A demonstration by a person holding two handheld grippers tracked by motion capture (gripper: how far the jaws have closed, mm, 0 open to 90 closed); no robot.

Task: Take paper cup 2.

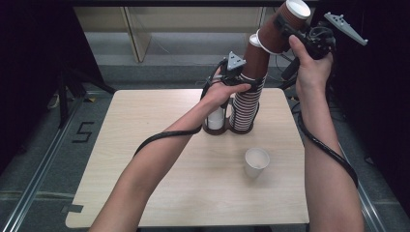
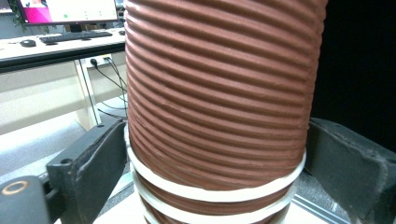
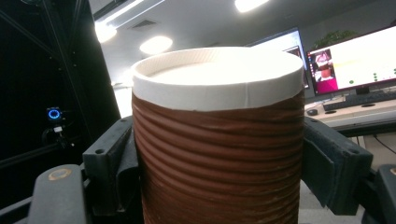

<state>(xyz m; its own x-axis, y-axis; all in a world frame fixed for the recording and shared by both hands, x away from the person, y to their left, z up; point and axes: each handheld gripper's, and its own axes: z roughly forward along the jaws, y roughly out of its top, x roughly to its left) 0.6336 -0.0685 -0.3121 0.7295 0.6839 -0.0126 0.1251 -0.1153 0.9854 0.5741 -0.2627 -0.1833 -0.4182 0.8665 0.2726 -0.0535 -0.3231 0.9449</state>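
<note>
In the high view, a tall stack of ribbed brown cups [image 1: 245, 104] is seen standing in a dark holder [image 1: 217, 129] at the upper middle of the wooden table [image 1: 145, 193], its long axis leaning toward the upper right of the frame. The stack is clamped near its upper part by the left gripper [image 1: 237, 77]. At the upper right of the frame, the top cup [image 1: 285, 21] is pinched by the right gripper [image 1: 290, 30] and held tilted, its white mouth pointed up and to the right, its base close above the next cup's rim. A lone white-lined cup [image 1: 256, 162] is set upright at the lower middle right of the table, well apart from the stack.

In the left gripper view, the stack [image 2: 219, 102] is shown upright between the two black jaws, which are pressed on its ribbed wall; white rims are visible at the bottom of the frame.

In the right gripper view, the top cup [image 3: 217, 140] is seen mouth-up, gripped on both sides by the jaws. A monitor [image 3: 355, 58] is visible at the right edge.
</note>
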